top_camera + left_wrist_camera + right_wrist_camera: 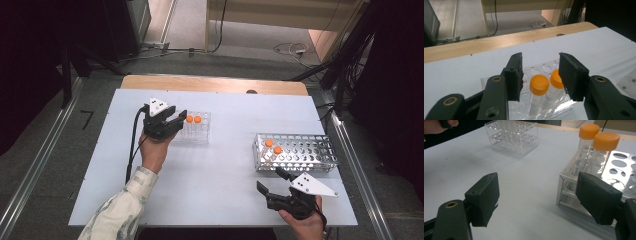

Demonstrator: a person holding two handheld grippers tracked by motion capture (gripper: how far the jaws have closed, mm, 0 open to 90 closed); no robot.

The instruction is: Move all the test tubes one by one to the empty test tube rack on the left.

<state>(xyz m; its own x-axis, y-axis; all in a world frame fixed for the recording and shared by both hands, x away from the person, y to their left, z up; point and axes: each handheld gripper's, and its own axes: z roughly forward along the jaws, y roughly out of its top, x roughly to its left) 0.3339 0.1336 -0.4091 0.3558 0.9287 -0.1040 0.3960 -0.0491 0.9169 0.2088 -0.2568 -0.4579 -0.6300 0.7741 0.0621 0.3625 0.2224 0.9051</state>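
Right now your left gripper [176, 121] hangs at the near-left side of the clear plastic rack [200, 131], its jaws parted around open air. From the left gripper view, two orange-capped tubes [539, 85] stand upright in that rack, side by side, just beyond and below the pads. Neither pad presses on a cap; the right-hand tube sits close to the right jaw, but you can't tell whether they touch. Nothing is held.

Your right gripper [272, 182] rests low at the near-right part of the white table [225, 170], jaws spread wide with bare tabletop between them and nothing in their grip. Just ahead of it stands the metal rack [300, 152], a grid of round holes, with two more orange-capped tubes [596, 140] upright at its near-left corner, touching or nearly so. In the right gripper view, the right jaw overlaps that rack's front edge, so the rack's corner is what stands closest in front of you on that side.

Between the two racks the table lies open. A wooden strip [215, 84] runs along the far edge of the table, and past it cables [292, 50] trail across the floor. Metal rails [35, 170] flank the table on both sides. Your left sleeve [120, 210] comes in from the bottom edge.
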